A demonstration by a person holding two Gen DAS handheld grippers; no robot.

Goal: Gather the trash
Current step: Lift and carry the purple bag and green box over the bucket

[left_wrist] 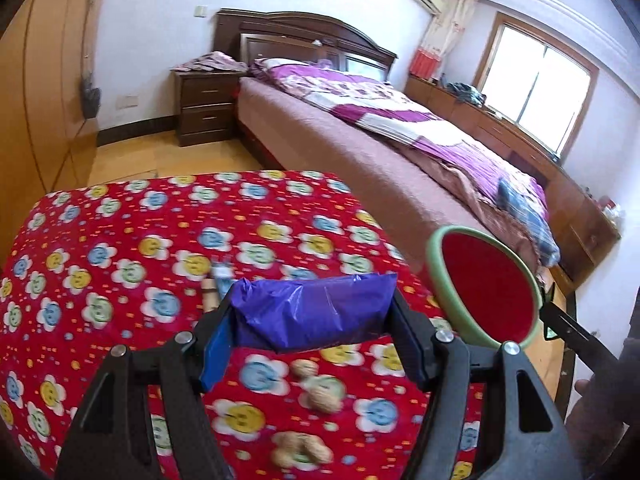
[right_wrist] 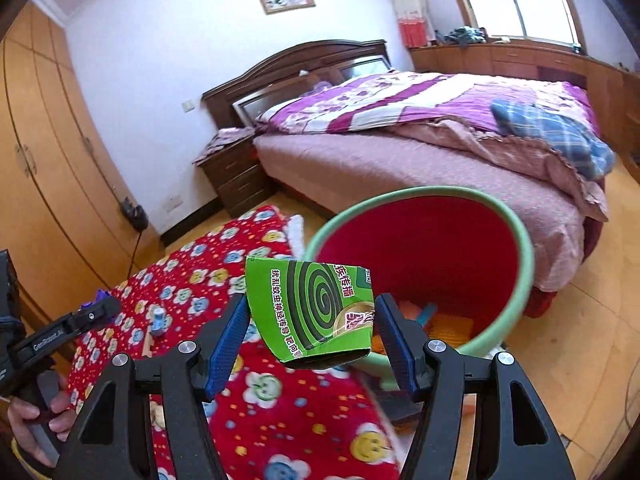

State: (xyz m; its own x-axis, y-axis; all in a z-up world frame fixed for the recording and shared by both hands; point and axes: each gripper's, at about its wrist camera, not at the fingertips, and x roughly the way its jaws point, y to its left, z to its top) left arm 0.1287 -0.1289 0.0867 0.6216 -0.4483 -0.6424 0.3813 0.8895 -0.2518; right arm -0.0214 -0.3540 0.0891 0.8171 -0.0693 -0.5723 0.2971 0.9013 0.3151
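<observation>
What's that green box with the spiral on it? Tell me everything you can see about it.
The green box looks like a thin cardboard mosquito-coil carton: bright green, printed with a dark spiral and Chinese text. It is crumpled, with its lower end gaping open and dark inside. It hangs tilted in the air, pinched between the blue pads of the right gripper, in front of the red bin with a green rim.

Desk cloth (left_wrist: 132,236): red, covered in smiley flowers done in yellow, blue, green, white. Crumpled bag (left_wrist: 312,312): purple-blue, shiny. Box (right_wrist: 312,308): bright green, dark green spiral printed on it, dark lettering along edges. Bin (right_wrist: 516,240): red inside, pale green rim. Hand-held gripper (right_wrist: 312,344): black frame, blue pads. Quilt (right_wrist: 400,100): purple and cream, floral. Bed (right_wrist: 400,184): dusty pink sheet.
</observation>
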